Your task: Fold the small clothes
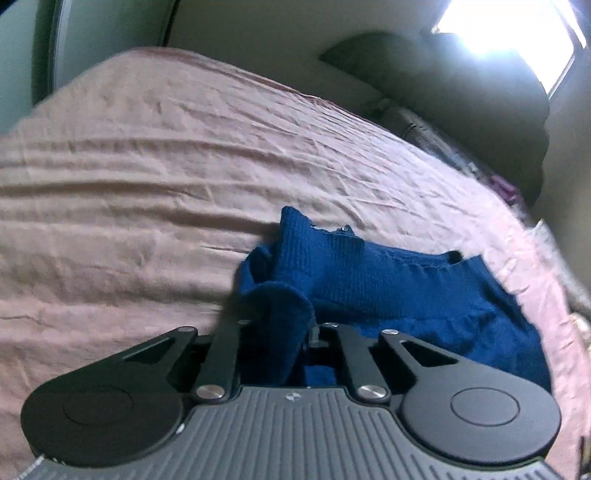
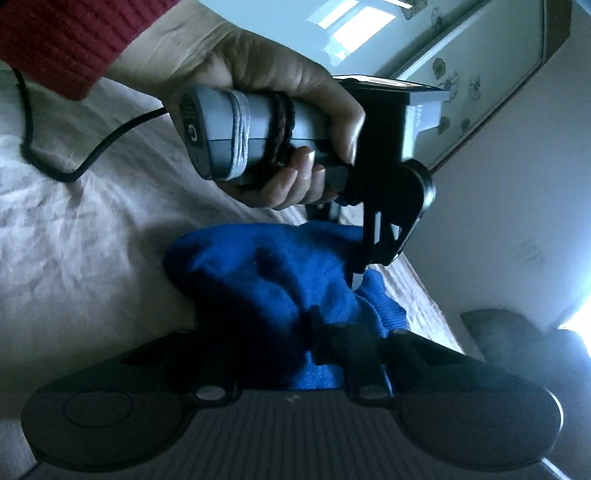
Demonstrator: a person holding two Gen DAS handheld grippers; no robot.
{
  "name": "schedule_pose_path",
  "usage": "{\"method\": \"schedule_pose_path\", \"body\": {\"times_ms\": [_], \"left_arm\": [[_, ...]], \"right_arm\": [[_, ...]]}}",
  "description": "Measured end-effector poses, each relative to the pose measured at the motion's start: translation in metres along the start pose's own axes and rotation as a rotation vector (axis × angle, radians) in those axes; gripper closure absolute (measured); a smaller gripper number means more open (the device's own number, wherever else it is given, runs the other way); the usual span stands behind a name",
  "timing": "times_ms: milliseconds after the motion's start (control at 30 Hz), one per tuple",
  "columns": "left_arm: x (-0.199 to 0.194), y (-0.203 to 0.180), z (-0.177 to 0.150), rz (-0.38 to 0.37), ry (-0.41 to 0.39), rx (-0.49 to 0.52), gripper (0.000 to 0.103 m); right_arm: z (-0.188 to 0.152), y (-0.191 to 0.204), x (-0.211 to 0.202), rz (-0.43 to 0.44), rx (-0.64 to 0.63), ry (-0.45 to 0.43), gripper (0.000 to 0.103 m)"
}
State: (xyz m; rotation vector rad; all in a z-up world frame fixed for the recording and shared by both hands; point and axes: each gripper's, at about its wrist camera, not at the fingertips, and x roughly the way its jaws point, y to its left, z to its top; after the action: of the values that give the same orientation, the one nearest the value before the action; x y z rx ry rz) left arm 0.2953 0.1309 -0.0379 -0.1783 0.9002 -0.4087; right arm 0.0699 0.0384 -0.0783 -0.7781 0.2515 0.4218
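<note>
A small blue knit garment (image 1: 369, 273) lies bunched on a pink bedsheet (image 1: 147, 184). My left gripper (image 1: 286, 317) is shut on a fold of the blue garment, with cloth draped between its fingers. In the right wrist view the same garment (image 2: 266, 280) is gathered up; my right gripper (image 2: 314, 325) is shut on its near edge, the fingertips buried in cloth. The left gripper (image 2: 360, 273) also shows there, held by a hand (image 2: 266, 92) in a red sleeve, pinching the garment's far edge.
The bed's far edge meets a wall and a dark pillow (image 1: 461, 92) under a bright window (image 1: 509, 26). A black cable (image 2: 92, 147) trails over the sheet. A wardrobe door (image 2: 480, 74) stands beyond the bed.
</note>
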Motion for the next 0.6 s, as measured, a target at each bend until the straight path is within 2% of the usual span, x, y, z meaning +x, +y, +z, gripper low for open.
{"method": "schedule_pose_path", "body": {"times_ms": [133,200,400,600], "left_arm": [[-0.012,-0.024,-0.002,0.064,-0.031,0.095,0.093],[-0.021,-0.033,-0.001,0.079,-0.055,0.107,0.093],[-0.042,-0.049,0.009,0.097,-0.098,0.041,0.093],[-0.052,-0.077,0.019,0.120,-0.123,0.007,0.093]], "right_arm": [[-0.003,-0.018,-0.003,0.031,0.070,-0.029,0.095],[-0.005,-0.033,-0.007,0.045,0.132,-0.048,0.095],[-0.015,-0.078,-0.026,0.083,0.323,-0.095,0.096],[-0.038,-0.118,-0.038,0.117,0.526,-0.106,0.096]]}}
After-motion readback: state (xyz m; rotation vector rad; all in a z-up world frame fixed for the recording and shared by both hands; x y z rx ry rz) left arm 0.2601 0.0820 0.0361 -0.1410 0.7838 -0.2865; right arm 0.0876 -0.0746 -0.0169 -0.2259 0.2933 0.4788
